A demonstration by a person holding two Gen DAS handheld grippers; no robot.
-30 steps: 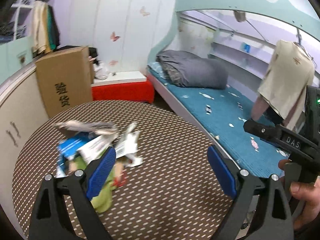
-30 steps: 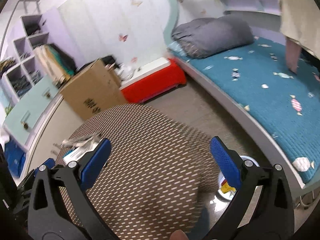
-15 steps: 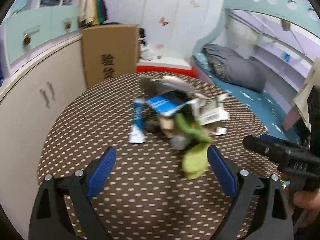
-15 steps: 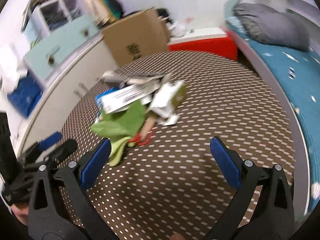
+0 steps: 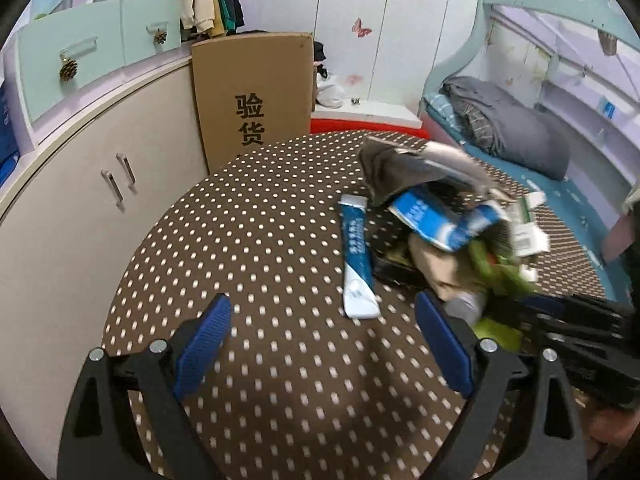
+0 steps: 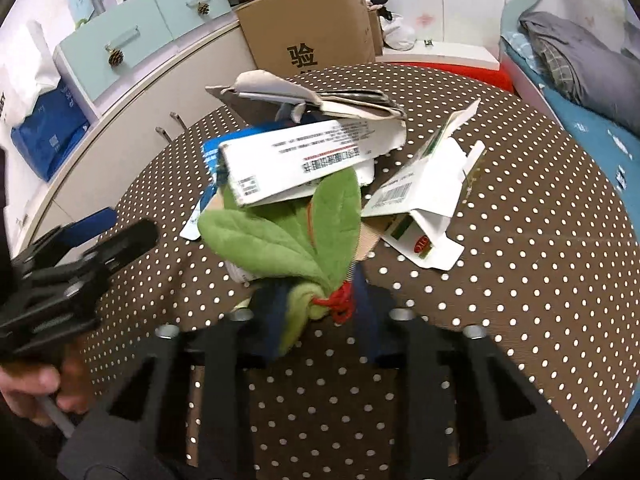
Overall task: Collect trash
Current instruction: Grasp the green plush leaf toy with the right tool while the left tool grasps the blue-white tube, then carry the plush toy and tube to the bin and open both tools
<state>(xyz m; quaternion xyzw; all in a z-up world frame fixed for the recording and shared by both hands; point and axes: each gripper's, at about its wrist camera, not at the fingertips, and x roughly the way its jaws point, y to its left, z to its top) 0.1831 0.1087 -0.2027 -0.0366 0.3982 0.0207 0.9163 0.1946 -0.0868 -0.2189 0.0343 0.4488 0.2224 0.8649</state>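
Observation:
A heap of trash lies on the round brown dotted table: torn white cartons, a blue and white carton, a blue sachet and a green plush leaf bundle tied with red cord. My right gripper is shut on the tied stem of the green bundle at the near side of the heap. It also shows in the left wrist view. My left gripper is open and empty above bare table, left of the heap. It also shows in the right wrist view.
A cardboard box stands behind the table against a curved cabinet. A red bench and a bed with blue cover lie beyond. The table edge runs close on the left.
Both grippers swung left toward the heap and came lower. My right gripper went from open to shut on the green bundle's stem. The left one stayed open.

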